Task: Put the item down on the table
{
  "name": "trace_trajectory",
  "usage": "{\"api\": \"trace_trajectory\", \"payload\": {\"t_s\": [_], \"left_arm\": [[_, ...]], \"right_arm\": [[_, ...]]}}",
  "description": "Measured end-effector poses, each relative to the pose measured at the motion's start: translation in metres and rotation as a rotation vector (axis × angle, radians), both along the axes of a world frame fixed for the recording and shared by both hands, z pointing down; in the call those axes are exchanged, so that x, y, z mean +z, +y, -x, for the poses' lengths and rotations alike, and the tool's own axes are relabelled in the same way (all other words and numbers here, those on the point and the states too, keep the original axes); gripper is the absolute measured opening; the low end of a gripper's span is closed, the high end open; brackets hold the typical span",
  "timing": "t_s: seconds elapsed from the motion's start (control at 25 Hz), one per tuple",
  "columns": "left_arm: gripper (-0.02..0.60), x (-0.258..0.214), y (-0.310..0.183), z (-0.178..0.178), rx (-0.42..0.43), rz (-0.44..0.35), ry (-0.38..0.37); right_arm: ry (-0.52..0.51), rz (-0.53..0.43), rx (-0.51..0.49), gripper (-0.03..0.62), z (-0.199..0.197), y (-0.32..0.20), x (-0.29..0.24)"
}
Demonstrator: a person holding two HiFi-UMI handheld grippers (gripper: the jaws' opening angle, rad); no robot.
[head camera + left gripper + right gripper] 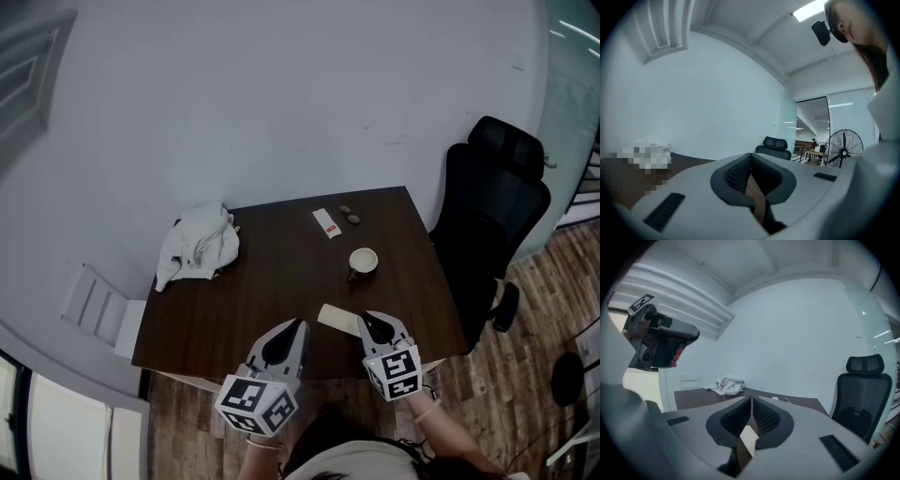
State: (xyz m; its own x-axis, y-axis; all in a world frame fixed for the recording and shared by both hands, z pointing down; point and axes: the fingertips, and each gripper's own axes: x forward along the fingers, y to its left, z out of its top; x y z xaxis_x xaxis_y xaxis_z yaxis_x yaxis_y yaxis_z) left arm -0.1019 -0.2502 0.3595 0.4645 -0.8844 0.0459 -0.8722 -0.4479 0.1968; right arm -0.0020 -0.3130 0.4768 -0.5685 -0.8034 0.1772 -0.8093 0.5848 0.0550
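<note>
Claws sit nearest, at the near edge of the worktop (pixel 253 300): left claw (pixel 299 324) and right claw (pixel 368 318), each pinched together, empty. Pale card (pixel 336 317) lies flat just left of the right claw; beyond, a cup (pixel 363 262), then a cloth (pixel 197 246) far left

Dressed in a light top (pixel 349 459), with left gripper (pixel 299 323) and right gripper (pixel 367 319) in pale grey, black ribbed pads (pixel 738 172) lining the jaws, a black-and-white marker cube (pixel 255 403) on each.
</note>
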Motion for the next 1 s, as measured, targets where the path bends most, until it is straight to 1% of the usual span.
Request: {"api": "trace_trajectory", "payload": {"t_s": [0.08,0.32,0.52,0.8,1.0], "left_arm": [[0.018,0.000,0.003,-0.003,0.003,-0.003,0.001],[0.018,0.000,0.010,-0.007,0.001,-0.004,0.001],[0.018,0.002,0.020,-0.012,-0.002,-0.003,0.002],[0.018,0.001,0.029,-0.019,-0.009,-0.012,-0.002],[0.018,0.000,0.037,-0.024,-0.012,-0.014,-0.007]], "right_arm": [[-0.019,-0.015,0.011,0.010,-0.004,0.005,-0.010],[-0.029,-0.048,0.016,0.008,-0.016,0.022,-0.030],[-0.104,-0.052,0.008,0.008,-0.026,0.039,-0.044],[-0.091,-0.105,0.005,0.006,-0.035,0.055,-0.066],[-0.103,-0.126,0.016,0.006,-0.041,0.065,-0.079]]}}
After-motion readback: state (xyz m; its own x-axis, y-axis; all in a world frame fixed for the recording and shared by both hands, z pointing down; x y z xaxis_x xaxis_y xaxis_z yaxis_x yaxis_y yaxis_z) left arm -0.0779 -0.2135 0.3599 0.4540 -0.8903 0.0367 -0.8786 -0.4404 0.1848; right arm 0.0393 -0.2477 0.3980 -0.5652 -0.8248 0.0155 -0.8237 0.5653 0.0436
